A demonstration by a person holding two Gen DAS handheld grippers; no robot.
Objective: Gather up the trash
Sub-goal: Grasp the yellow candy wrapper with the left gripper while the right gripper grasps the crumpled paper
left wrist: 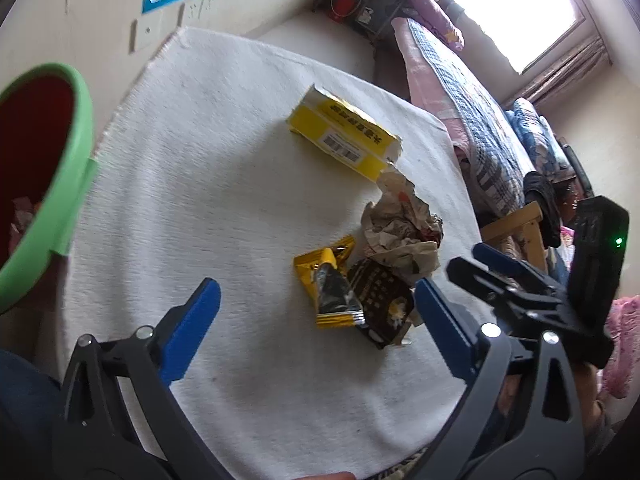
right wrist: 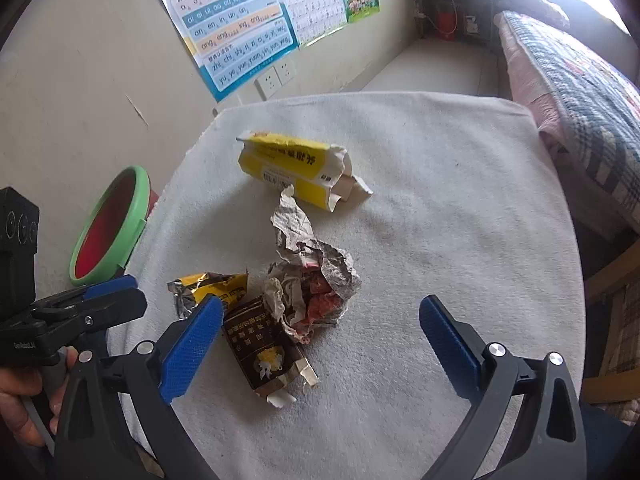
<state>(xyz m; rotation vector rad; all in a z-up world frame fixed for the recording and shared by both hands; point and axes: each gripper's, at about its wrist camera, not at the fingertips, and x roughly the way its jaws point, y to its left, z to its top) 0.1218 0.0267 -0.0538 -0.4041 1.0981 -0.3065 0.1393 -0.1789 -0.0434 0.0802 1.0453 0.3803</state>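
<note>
Trash lies on a table under a white cloth [left wrist: 240, 200] [right wrist: 440, 200]: a torn yellow box [left wrist: 344, 136] [right wrist: 292, 168], a crumpled paper ball [left wrist: 400, 224] [right wrist: 316, 280], a yellow foil wrapper [left wrist: 330, 280] [right wrist: 208, 286] and a dark brown packet [left wrist: 382, 304] [right wrist: 260, 348]. My left gripper [left wrist: 316, 320] is open, low over the wrapper and packet. My right gripper [right wrist: 320, 336] is open too, its fingers either side of the brown packet and paper ball. A red bin with a green rim [left wrist: 44, 176] [right wrist: 108, 224] stands left of the table.
A wall with alphabet posters [right wrist: 236, 28] and sockets [right wrist: 276, 76] runs behind the table. A bed with a plaid quilt [left wrist: 472, 120] [right wrist: 580, 92] lies to the right, a wooden frame [left wrist: 516, 232] near the table's corner. A hand [right wrist: 24, 396] holds the left gripper's handle.
</note>
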